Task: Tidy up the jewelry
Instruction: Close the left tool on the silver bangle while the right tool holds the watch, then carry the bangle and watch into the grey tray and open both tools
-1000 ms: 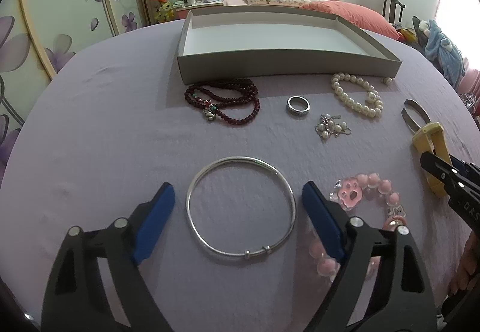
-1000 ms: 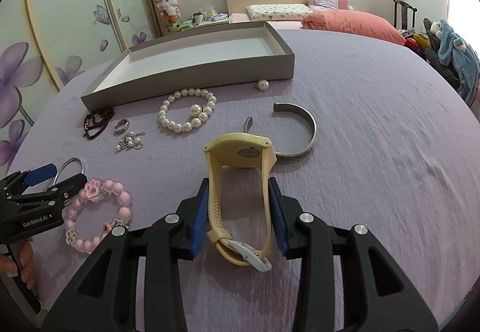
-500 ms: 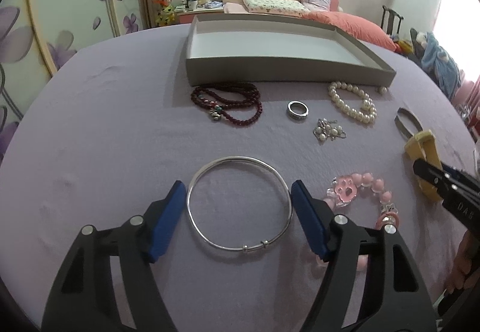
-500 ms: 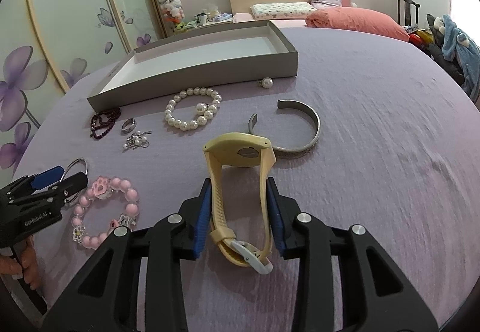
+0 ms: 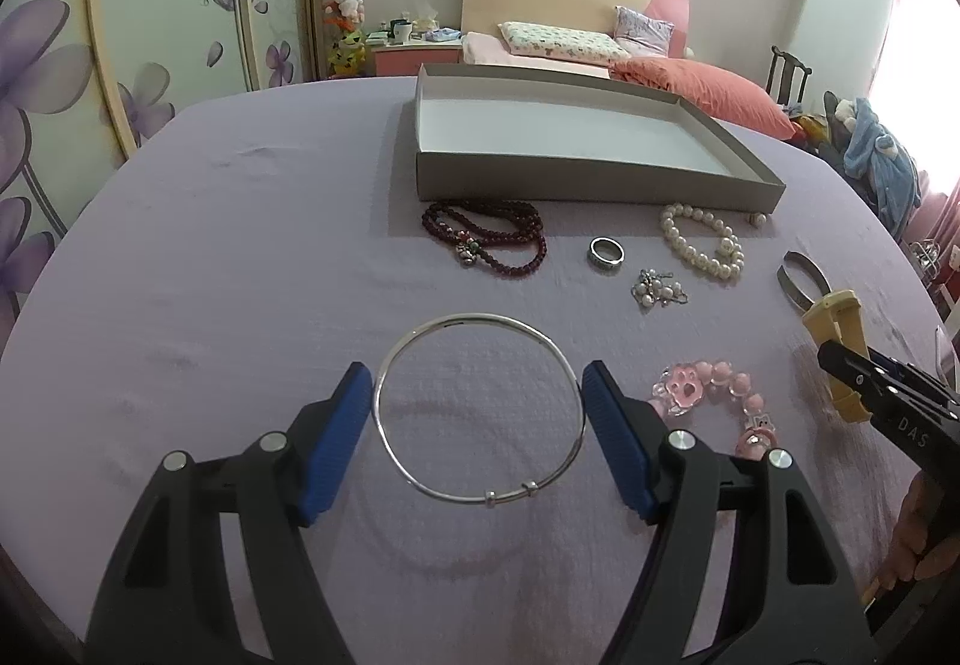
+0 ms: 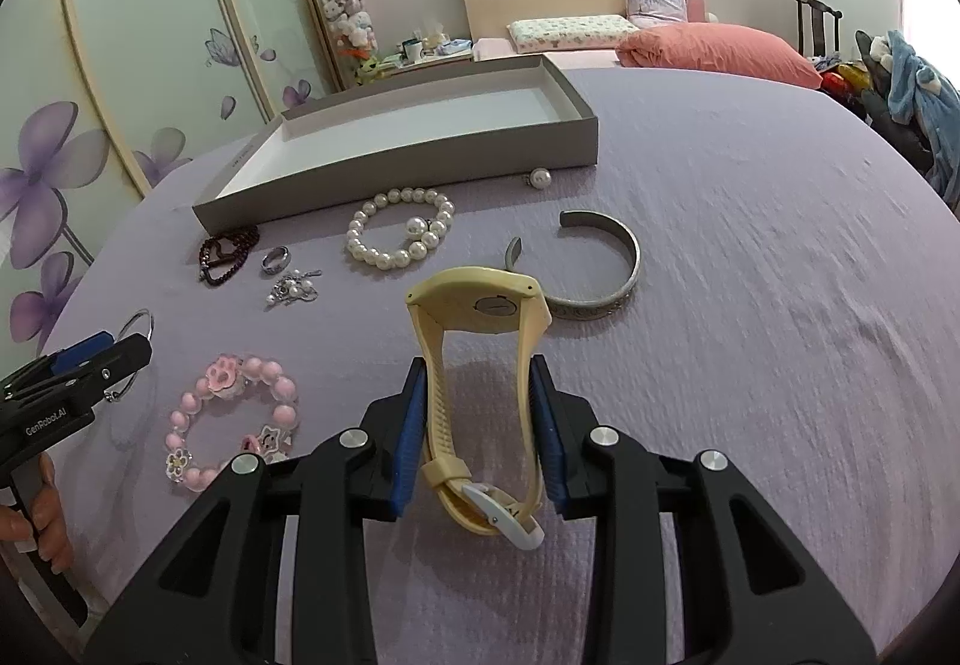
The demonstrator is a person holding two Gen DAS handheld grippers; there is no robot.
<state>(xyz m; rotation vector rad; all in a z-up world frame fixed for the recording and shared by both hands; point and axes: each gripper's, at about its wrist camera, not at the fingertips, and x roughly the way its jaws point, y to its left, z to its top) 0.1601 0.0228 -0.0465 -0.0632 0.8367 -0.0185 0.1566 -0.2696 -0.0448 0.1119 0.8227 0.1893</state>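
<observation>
Left gripper [image 5: 477, 413] jaws clamped on silver bangle [image 5: 480, 407], right gripper [image 6: 477, 425] jaws clamped on yellow watch [image 6: 480, 353] just off the surface; lift both level, carry to empty tray [image 5: 600, 182], release low

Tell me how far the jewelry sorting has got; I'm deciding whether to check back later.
Nothing is done: the grey tray is empty. In hand: the left gripper holds the silver bangle; the right gripper clamps the yellow watch. Left: pearl bracelet, ring, dark beads, pink bracelet, cuff.
</observation>
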